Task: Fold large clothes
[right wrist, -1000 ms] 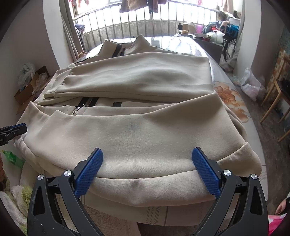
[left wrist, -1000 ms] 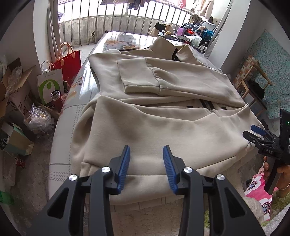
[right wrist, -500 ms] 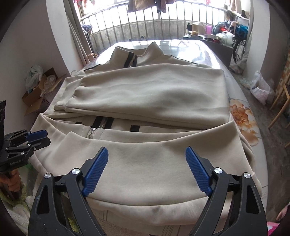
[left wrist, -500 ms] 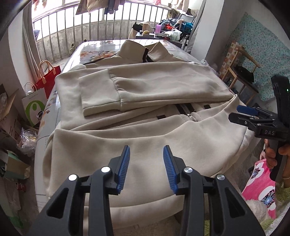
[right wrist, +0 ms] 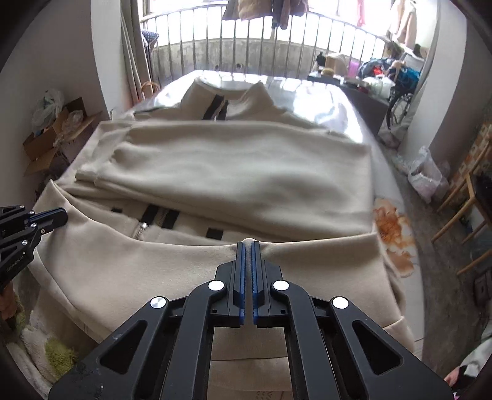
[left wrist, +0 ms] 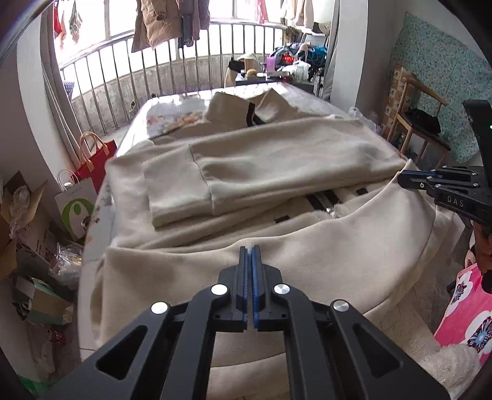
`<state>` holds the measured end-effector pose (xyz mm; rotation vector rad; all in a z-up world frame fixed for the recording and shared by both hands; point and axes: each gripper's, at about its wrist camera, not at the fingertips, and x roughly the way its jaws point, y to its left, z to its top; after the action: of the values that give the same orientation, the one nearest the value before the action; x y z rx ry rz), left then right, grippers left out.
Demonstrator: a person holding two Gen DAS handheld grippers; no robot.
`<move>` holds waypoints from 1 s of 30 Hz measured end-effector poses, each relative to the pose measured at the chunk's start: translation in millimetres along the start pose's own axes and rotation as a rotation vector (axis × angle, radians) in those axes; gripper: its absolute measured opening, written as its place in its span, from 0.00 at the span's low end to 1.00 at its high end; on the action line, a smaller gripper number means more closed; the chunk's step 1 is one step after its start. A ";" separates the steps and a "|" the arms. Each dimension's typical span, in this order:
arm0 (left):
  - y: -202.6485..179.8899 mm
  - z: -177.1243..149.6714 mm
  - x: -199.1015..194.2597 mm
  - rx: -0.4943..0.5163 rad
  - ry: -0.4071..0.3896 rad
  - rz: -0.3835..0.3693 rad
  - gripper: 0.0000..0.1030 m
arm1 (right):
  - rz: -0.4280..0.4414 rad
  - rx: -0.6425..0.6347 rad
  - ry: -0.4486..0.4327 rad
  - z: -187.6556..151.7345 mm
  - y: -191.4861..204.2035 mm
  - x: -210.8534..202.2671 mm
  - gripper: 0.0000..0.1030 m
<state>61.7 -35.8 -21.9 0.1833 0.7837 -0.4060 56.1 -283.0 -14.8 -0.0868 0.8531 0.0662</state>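
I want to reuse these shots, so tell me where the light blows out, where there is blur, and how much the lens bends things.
Left wrist view: the window behind the railing is blown out, straight bars bow, corners go black. Right wrist view: glare whitens the bare bed top past the jacket, whose far folds look soft; the right claw stays sharp.

1 large beige zip-up fleece jacket (left wrist: pixel 276 160), 2 black grippers with blue pads: left gripper (left wrist: pixel 249 249), right gripper (right wrist: pixel 248 244), 1 glossy floral-print desk (right wrist: pixel 323 101), 2 paper shopping bags: 1 red (left wrist: pixel 101 160), 1 white with green logo (left wrist: pixel 77 206)
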 end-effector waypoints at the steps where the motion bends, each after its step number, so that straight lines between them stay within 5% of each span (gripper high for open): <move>1: 2.3 4.0 -6.8 -0.007 -0.025 0.005 0.02 | 0.011 0.018 -0.030 5.6 -3.3 -8.6 0.01; 4: 7.6 12.0 -6.2 -0.010 -0.051 0.018 0.02 | 0.018 0.039 -0.068 16.5 -8.1 -12.1 0.01; 21: 4.9 -1.9 46.7 0.031 -0.002 0.099 0.02 | -0.041 0.039 0.008 3.1 -6.2 56.1 0.02; 27: 3.0 -2.6 47.3 0.041 -0.001 0.112 0.02 | -0.038 0.045 -0.038 7.2 -8.9 31.9 0.18; 30: 2.9 -2.2 47.8 0.039 0.002 0.116 0.02 | 0.041 0.002 -0.110 7.3 3.1 5.1 0.18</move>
<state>91.9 -46.1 -57.7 0.2644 0.7639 -0.3118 64.5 -279.0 -14.0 -0.0632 0.7446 0.1074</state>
